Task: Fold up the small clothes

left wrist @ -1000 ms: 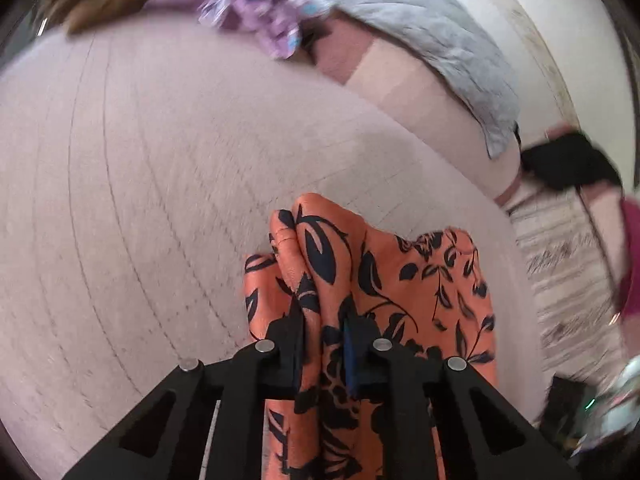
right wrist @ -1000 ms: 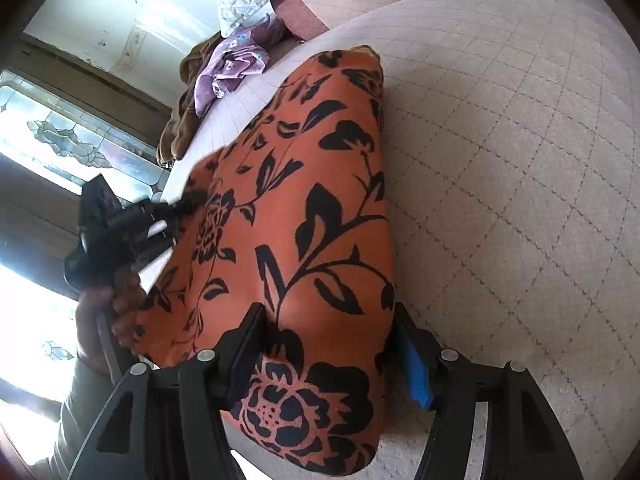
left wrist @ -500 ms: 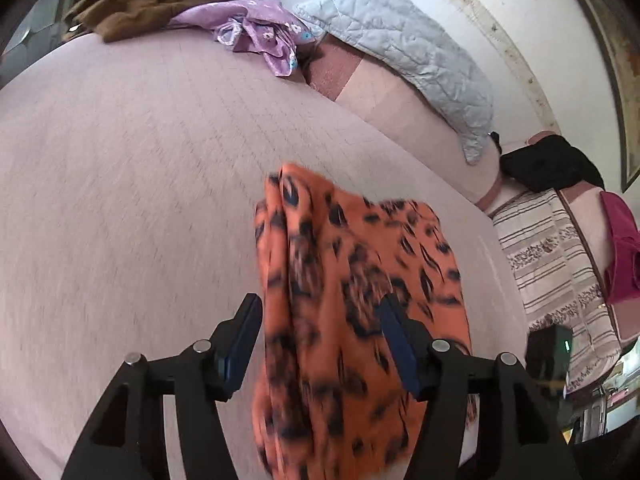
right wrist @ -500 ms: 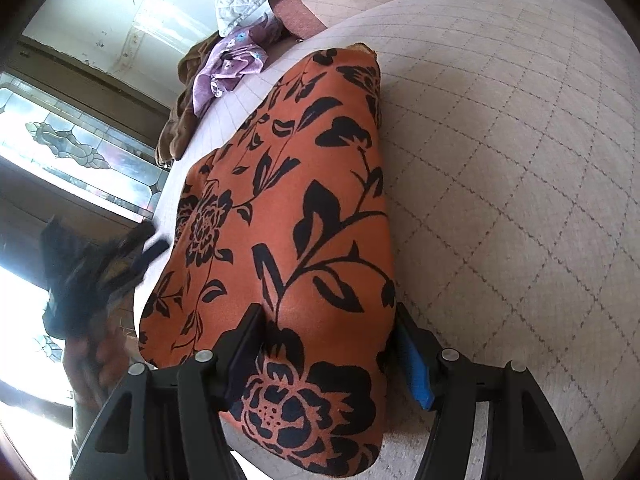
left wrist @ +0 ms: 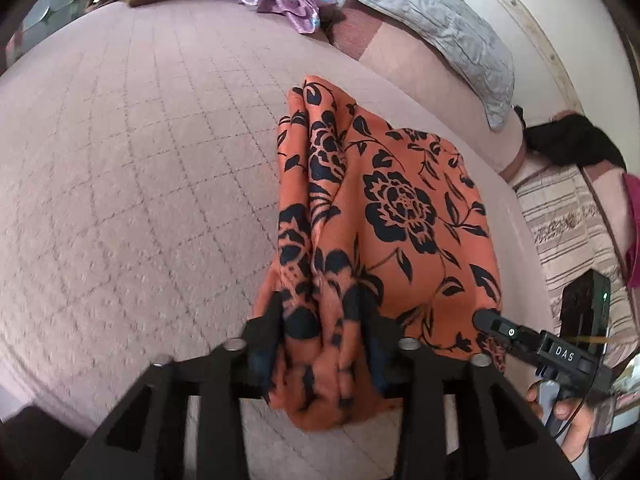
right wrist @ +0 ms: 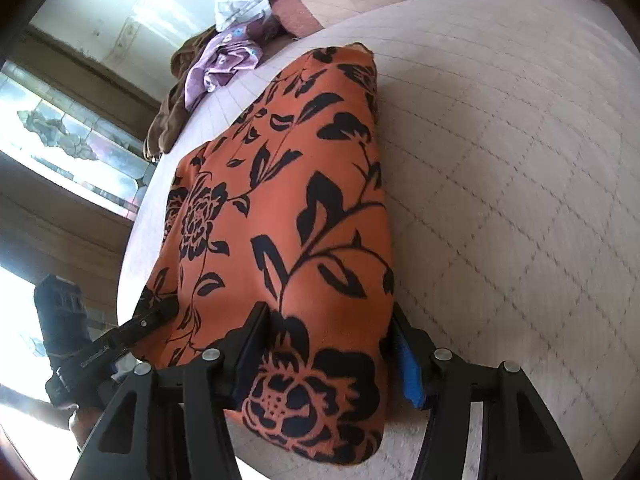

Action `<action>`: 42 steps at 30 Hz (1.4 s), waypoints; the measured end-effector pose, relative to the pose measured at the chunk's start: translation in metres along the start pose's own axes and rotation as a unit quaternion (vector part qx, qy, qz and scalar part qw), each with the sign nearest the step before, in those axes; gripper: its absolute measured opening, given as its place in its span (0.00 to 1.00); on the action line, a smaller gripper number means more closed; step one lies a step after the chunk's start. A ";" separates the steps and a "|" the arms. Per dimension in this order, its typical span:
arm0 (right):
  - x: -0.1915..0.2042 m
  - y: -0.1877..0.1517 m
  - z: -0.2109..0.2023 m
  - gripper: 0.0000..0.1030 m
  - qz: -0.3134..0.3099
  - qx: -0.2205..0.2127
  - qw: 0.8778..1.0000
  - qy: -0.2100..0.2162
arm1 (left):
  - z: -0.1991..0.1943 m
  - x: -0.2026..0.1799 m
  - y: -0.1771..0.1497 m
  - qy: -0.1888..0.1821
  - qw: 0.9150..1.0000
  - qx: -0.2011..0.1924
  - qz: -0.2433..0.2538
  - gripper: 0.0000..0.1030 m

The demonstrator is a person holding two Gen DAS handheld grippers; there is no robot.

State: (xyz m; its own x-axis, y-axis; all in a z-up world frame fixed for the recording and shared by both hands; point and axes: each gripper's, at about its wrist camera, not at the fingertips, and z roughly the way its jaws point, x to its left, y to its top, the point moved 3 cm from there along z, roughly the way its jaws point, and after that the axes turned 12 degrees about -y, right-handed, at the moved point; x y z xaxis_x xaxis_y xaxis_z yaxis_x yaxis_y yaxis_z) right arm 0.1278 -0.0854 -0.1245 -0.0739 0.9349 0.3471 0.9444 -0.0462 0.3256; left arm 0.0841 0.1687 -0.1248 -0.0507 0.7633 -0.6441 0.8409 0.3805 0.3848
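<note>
the left tool (left wrist: 320, 336) is closing, with a bunched corner of the orange flowered cloth (left wrist: 392, 216) between its jaws; the right tool (right wrist: 328, 344) is also closing, on the other near corner of the cloth. from both tools the cloth runs forward, its long axis stretched away across the quilted bed (left wrist: 140, 168) toward the pillow (left wrist: 436, 20). both near corners are in reach, so the fold is judged to go forward, away from the tools.
</note>
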 end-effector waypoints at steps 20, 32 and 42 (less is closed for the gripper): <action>-0.010 -0.002 -0.046 0.66 -0.010 -0.027 1.000 0.007 | -0.019 -0.009 0.000 0.072 0.995 -0.033 0.055 0.61; -0.001 0.068 -0.002 0.67 0.010 -0.002 1.000 0.021 | 0.005 -0.009 0.050 0.067 0.995 -0.028 0.064 0.63; 0.006 0.095 0.043 0.55 0.019 0.025 0.999 0.028 | 0.056 0.021 0.076 -0.012 0.999 0.035 0.014 0.40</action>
State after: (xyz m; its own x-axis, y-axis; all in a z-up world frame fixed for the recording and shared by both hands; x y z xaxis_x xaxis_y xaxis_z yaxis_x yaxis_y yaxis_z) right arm 0.2303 -0.0695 -0.1291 -0.0549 0.9115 0.4076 0.9617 -0.0616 0.2671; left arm 0.1769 0.1843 -0.1467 -0.0142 0.7599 -0.6499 0.8775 0.3211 0.3563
